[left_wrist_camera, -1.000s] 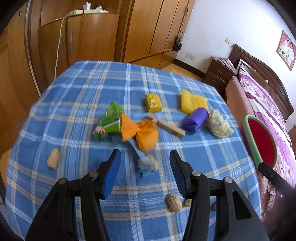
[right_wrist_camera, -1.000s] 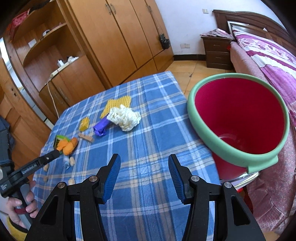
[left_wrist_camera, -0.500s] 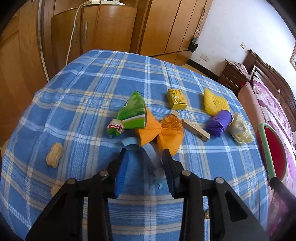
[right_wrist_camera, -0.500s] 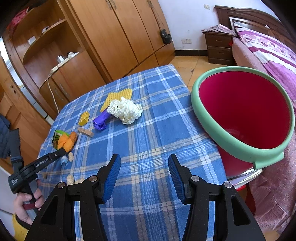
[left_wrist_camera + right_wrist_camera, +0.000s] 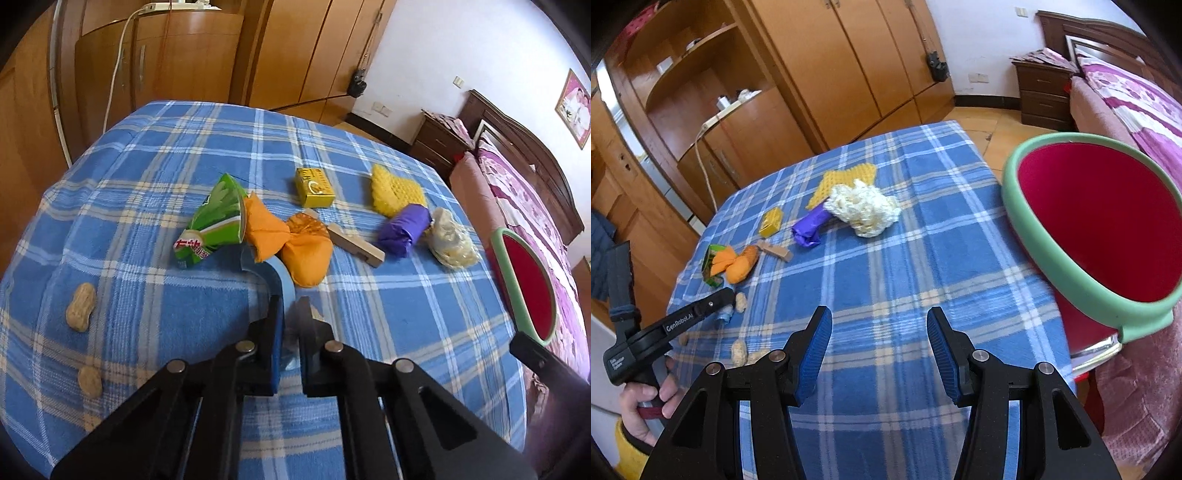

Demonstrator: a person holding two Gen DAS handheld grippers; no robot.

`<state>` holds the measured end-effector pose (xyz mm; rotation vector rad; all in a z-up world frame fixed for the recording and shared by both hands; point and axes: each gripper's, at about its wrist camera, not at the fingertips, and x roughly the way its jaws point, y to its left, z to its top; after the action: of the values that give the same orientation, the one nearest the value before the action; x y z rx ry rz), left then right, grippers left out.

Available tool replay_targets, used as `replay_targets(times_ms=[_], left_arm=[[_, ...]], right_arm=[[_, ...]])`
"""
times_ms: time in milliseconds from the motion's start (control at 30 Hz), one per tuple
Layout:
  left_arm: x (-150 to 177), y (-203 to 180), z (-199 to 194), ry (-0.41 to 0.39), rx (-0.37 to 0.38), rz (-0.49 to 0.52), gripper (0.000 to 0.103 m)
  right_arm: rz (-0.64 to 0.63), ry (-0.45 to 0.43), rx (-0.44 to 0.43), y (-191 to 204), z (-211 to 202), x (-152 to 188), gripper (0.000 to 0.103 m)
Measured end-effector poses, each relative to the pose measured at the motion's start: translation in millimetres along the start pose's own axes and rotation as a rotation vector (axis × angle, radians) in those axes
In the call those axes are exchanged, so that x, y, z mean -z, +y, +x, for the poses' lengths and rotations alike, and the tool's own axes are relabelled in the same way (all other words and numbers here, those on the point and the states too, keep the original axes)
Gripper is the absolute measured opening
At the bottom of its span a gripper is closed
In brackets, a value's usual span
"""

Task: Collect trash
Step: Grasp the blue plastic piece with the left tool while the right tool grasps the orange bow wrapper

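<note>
Left gripper (image 5: 290,314) was pinched on the blue strip (image 5: 275,275), a curved scrap lying on the table (image 5: 388,314) just in front of the orange wrapper (image 5: 291,243) and green snack bag (image 5: 218,225). Right gripper (image 5: 879,343) was spread, nothing between its pads, hovering over bare plaid cloth. The red bin (image 5: 1108,229) with a green rim stood at the table's right edge. Peanut shells (image 5: 81,308) lay near the left edge; purple wrapper (image 5: 404,230) and crumpled white paper (image 5: 864,208) sat farther back.

Both wrist views look steeply down (close) over one checked table (image 5: 155,177).
</note>
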<state>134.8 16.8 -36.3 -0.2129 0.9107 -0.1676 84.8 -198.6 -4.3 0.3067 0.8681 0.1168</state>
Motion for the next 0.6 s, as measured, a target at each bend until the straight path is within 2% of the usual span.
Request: replay_targets(times_ms=[233,433,600], left_arm=[[3,11,-27,-0.043,0.013,-0.021,0.006],[2,30,-50,-0.088,-0.005,-0.066,0.006],[-1,47,-60,-0.125,-0.069,-0.087,0.006]], right_arm=[[-0.059,0.003,-0.025,24,6,-7,0.055],[-0.105,0.016,-0.059,49,16,-13,0.055],[-0.168,0.035,-0.094,82,32,-19,0.055]])
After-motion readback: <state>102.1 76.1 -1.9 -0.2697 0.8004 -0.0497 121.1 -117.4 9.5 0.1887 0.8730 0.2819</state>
